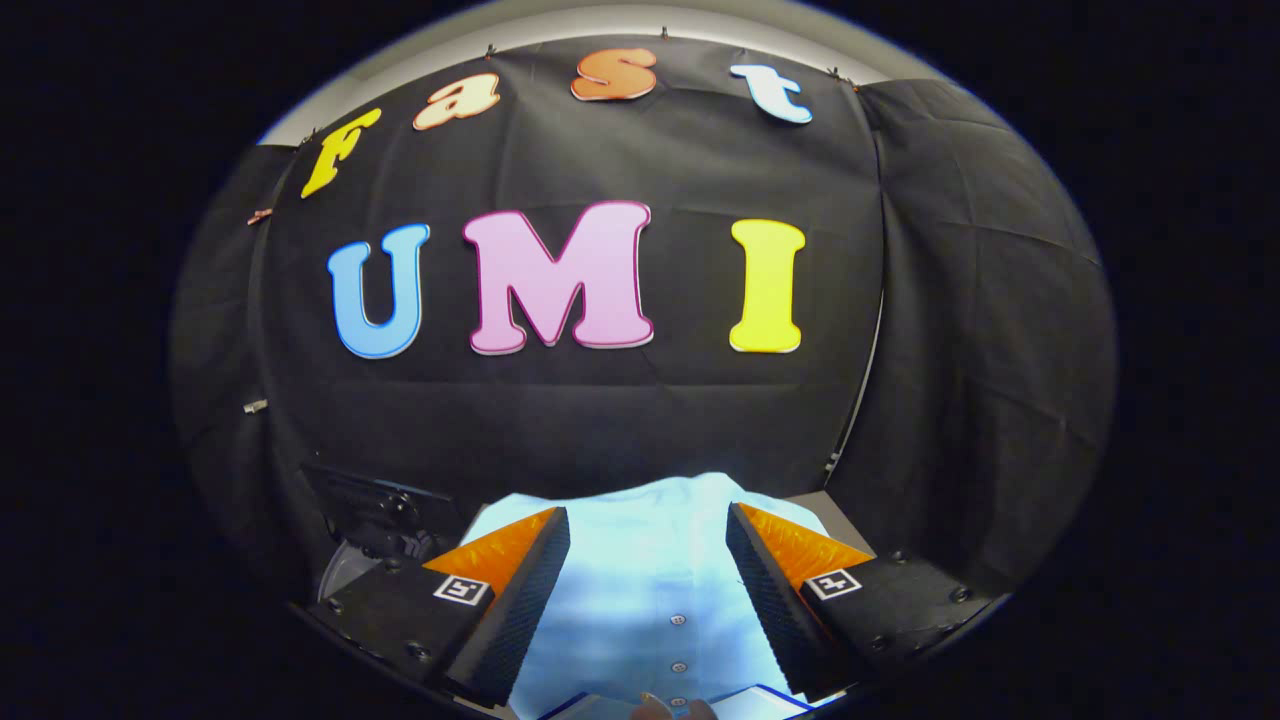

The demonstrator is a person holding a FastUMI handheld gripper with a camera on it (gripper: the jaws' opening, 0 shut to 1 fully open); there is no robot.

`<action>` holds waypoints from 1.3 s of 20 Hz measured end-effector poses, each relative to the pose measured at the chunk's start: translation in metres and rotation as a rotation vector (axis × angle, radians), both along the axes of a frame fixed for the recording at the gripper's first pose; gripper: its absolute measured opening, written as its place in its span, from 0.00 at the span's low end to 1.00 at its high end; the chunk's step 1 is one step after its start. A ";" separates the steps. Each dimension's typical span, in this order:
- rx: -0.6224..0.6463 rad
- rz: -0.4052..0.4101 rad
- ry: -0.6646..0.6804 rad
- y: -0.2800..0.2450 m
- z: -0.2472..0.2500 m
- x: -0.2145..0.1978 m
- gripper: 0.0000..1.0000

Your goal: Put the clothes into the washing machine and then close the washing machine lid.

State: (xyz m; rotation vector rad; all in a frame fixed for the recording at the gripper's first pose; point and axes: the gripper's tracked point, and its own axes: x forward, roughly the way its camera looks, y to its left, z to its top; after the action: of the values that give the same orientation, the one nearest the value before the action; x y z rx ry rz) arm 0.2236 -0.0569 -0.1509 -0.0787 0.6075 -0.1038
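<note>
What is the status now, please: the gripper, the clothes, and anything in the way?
Gripper open, fingers apart. Pale blue buttoned shirt lies between and ahead of them, not gripped. Nothing in the way.

Camera rides low on the gripper (648, 560), looking forward between its spread fingers, close over the shirt (650, 570), facing the booth wall (640, 420).

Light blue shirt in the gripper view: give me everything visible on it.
The light blue buttoned shirt looks like thin woven cloth, brightly lit, with a row of small pale buttons running down its middle. It lies spread, its smooth far edge humped against the black cloth wall. It fills the gap between the fingers of the hand-held gripper, which stand wide apart on either side of it; they do not look pressed on it. A dark machine part sits beyond its left side.
</note>
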 end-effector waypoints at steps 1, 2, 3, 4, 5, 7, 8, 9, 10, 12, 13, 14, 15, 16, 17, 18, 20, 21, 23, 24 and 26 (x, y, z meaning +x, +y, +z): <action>0.003 -0.001 0.034 -0.003 -0.009 0.003 0.99; 0.006 -0.005 0.067 -0.007 -0.020 0.003 0.99; -0.002 -0.019 0.097 -0.009 -0.029 0.004 0.99; -0.010 -0.033 0.124 -0.014 -0.036 0.003 0.99; -0.012 -0.042 0.150 -0.016 -0.043 0.002 0.98; -0.013 -0.059 0.196 -0.023 -0.059 0.000 0.98; -0.011 -0.062 0.223 -0.025 -0.066 -0.002 0.98; -0.008 -0.065 0.249 -0.027 -0.074 -0.003 0.99; -0.005 -0.071 0.270 -0.029 -0.078 -0.005 0.99; 0.011 -0.093 0.289 -0.032 -0.085 -0.002 1.00; 0.023 -0.105 0.298 -0.033 -0.088 0.000 0.99; 0.032 -0.112 0.309 -0.034 -0.090 0.000 0.99; 0.035 -0.116 0.315 -0.033 -0.091 0.001 0.99; 0.033 -0.109 0.321 -0.033 -0.092 0.002 0.99; 0.027 -0.099 0.335 -0.033 -0.094 0.001 0.99; 0.023 -0.084 0.343 -0.032 -0.095 0.002 0.98; 0.041 -0.066 0.347 -0.030 -0.093 0.006 0.77; 0.046 -0.063 0.346 -0.030 -0.096 0.007 0.61; 0.059 -0.074 0.337 -0.031 -0.096 0.006 0.27; 0.059 -0.071 0.334 -0.031 -0.094 0.006 0.11; 0.047 -0.077 0.316 -0.033 -0.092 0.006 0.11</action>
State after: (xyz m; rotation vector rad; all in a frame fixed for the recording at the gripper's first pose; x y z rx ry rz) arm 0.2299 -0.0899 -0.2427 -0.0257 0.9287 -0.1527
